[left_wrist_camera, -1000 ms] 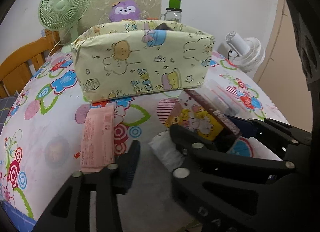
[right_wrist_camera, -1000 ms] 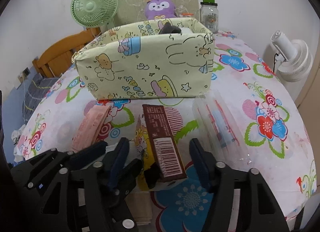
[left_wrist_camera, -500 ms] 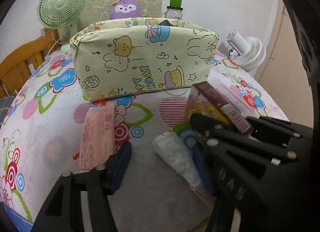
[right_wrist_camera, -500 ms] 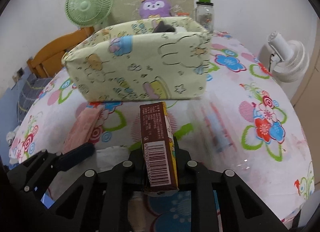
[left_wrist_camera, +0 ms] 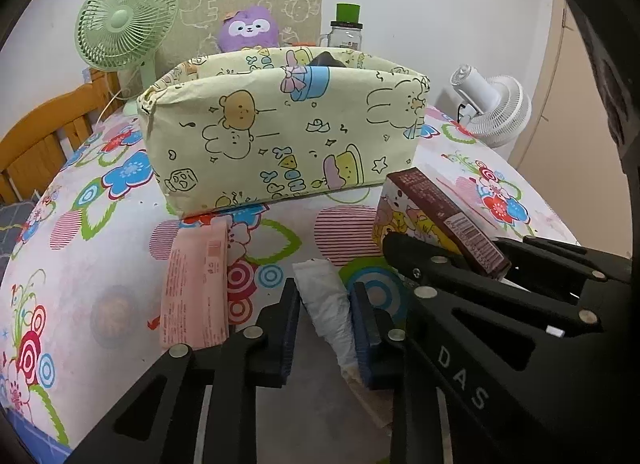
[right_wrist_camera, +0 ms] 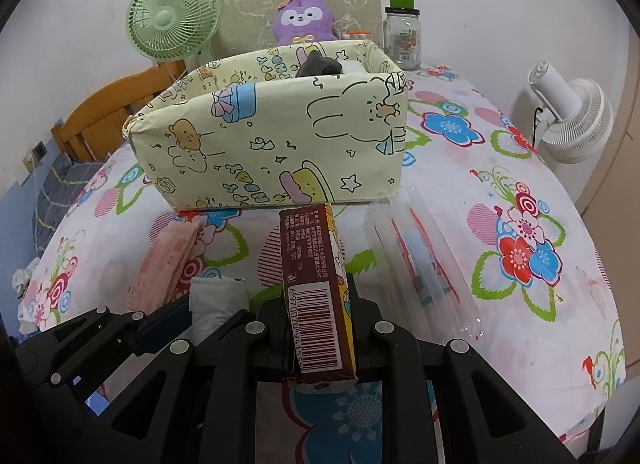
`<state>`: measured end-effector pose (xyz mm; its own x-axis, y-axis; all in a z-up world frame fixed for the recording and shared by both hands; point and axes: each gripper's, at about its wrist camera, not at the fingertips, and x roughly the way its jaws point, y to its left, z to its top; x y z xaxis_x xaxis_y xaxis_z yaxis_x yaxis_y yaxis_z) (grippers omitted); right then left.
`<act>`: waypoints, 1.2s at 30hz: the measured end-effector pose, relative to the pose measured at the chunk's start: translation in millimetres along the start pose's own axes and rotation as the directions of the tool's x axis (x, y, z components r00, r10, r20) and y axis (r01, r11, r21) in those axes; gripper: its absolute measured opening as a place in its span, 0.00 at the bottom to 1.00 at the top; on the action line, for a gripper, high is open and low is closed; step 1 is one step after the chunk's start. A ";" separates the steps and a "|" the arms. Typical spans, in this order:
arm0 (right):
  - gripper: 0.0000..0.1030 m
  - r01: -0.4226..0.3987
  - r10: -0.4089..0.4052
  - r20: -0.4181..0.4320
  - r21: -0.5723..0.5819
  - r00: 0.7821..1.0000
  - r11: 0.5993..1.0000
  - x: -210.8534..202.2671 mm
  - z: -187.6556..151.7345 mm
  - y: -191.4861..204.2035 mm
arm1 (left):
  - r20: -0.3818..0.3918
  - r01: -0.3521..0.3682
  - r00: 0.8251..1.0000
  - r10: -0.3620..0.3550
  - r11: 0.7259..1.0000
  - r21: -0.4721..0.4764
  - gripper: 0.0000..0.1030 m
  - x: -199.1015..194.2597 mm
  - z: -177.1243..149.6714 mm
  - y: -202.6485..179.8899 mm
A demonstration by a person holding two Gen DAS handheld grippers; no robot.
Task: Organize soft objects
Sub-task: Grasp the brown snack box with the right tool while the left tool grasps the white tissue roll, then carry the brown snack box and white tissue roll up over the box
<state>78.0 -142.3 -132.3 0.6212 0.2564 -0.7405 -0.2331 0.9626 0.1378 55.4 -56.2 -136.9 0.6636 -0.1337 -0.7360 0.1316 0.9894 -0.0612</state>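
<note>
Both pickups are under way in front of the cartoon-print fabric bin [left_wrist_camera: 280, 136]. The right gripper [right_wrist_camera: 320, 328] is clamped on a brown-edged tissue pack [right_wrist_camera: 316, 288], held on edge. The left gripper [left_wrist_camera: 325, 316] is closing around a white tissue packet [left_wrist_camera: 328, 304] lying on the tabletop [left_wrist_camera: 100, 264]. Next, likely: lift both, clear the bin's near wall, and drop them inside.

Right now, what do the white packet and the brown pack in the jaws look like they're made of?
White packet: thin soft plastic film, likely a tissue pack; it looks crinkled and wrinkles between the closing left jaws. Brown pack: glossy printed wrap with a barcode, flat faces and crisp edges; film or thin card, hard to tell.
</note>
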 end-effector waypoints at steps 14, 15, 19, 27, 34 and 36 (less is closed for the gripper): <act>0.22 -0.008 0.007 0.035 0.009 0.999 1.000 -11.6 16.3 1.3 | 0.035 0.013 0.999 -0.012 1.000 -0.012 0.16 -10.8 19.5 1.9; 0.22 -0.008 0.007 0.037 0.009 0.999 1.000 -12.5 17.7 1.5 | 0.036 0.012 0.999 -0.012 1.000 -0.011 0.16 -11.5 20.7 1.9; 0.22 -0.006 0.006 0.043 0.007 0.999 1.000 -15.4 23.8 2.5 | 0.038 0.013 0.999 -0.012 1.000 -0.017 0.16 -14.3 26.9 2.7; 0.22 -0.009 0.008 0.071 0.003 0.997 1.000 -26.6 36.8 5.0 | 0.065 0.007 0.998 -0.006 1.000 -0.018 0.16 -26.4 39.7 2.7; 0.22 -0.009 0.009 0.098 -0.001 0.995 1.000 -37.7 48.9 8.0 | 0.088 0.004 0.996 -0.003 1.000 -0.020 0.16 -36.0 53.3 3.2; 0.22 -0.009 0.009 0.108 -0.002 0.994 1.000 -41.5 52.6 8.7 | 0.096 0.004 0.995 -0.002 1.000 -0.019 0.16 -39.2 56.5 3.4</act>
<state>89.5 -140.0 -65.8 0.6960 0.2731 -0.6641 -0.2404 0.9601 0.1429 71.5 -50.8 -70.2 0.7312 -0.1403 -0.6676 0.1202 0.9898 -0.0763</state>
